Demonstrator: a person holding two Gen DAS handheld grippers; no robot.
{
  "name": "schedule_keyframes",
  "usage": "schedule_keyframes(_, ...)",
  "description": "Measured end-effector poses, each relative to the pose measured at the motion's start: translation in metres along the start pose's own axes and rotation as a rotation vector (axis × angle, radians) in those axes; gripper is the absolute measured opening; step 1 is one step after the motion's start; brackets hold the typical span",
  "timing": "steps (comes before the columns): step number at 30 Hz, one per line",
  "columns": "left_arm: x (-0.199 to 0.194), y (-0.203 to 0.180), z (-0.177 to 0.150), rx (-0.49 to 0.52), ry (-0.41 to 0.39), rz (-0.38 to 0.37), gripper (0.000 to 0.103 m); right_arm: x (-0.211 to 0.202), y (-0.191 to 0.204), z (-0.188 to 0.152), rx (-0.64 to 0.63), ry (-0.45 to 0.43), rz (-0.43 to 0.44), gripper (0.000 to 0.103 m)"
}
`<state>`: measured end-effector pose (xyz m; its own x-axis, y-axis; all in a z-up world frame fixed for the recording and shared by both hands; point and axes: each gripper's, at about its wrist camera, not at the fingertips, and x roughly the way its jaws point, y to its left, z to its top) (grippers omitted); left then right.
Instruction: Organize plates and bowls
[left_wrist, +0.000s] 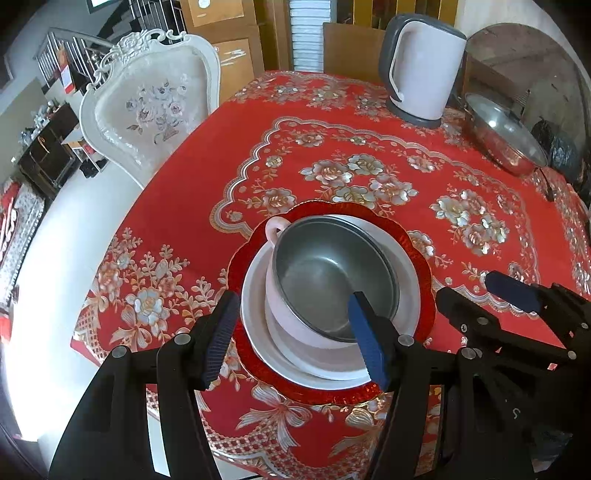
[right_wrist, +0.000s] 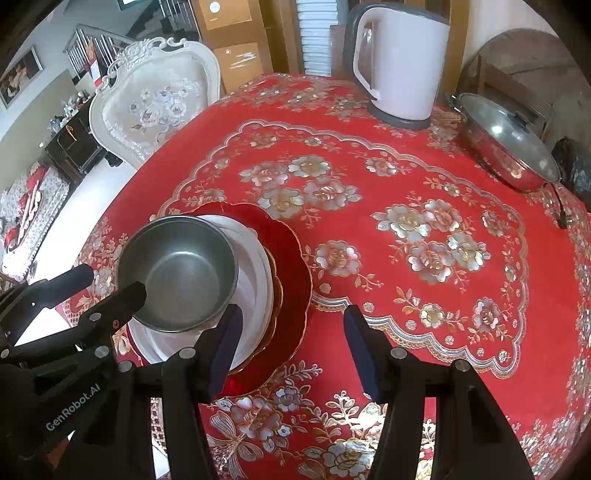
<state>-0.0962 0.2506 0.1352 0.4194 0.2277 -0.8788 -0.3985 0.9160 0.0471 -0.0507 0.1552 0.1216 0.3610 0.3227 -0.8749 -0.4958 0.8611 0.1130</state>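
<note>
A stack stands near the table's front edge: a red scalloped plate (left_wrist: 419, 258), a white plate (left_wrist: 251, 295) on it, and on top a pink-walled bowl (left_wrist: 284, 314) with a small handle and a grey metal inside (left_wrist: 325, 273). My left gripper (left_wrist: 293, 339) hovers over the stack with its jaws apart. One finger is out past the white plate's left rim, the other over the bowl's inside, and neither pad presses on anything. My right gripper (right_wrist: 293, 343) stands open over the cloth just right of the stack (right_wrist: 181, 269), with nothing between its fingers.
A red flowered tablecloth (left_wrist: 332, 155) covers the table. At the back stand a white kettle (left_wrist: 424, 70) and, to its right, a steel pan under a glass lid (left_wrist: 506, 136). An ornate white chair (left_wrist: 151, 107) is at the far left edge. The table edge runs close below the stack.
</note>
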Motion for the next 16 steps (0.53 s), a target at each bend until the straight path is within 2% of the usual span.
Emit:
schedule_keyframes(11, -0.0077, 0.0017, 0.0008, -0.012, -0.054, 0.003, 0.062, -0.0014, -0.0007, -0.0019, 0.011, 0.003, -0.004, 0.057)
schedule_keyframes(16, -0.0083, 0.0028, 0.0009, -0.02, -0.05, -0.001, 0.062, -0.0023, -0.0026, -0.0025, 0.015, 0.002, -0.002, 0.057)
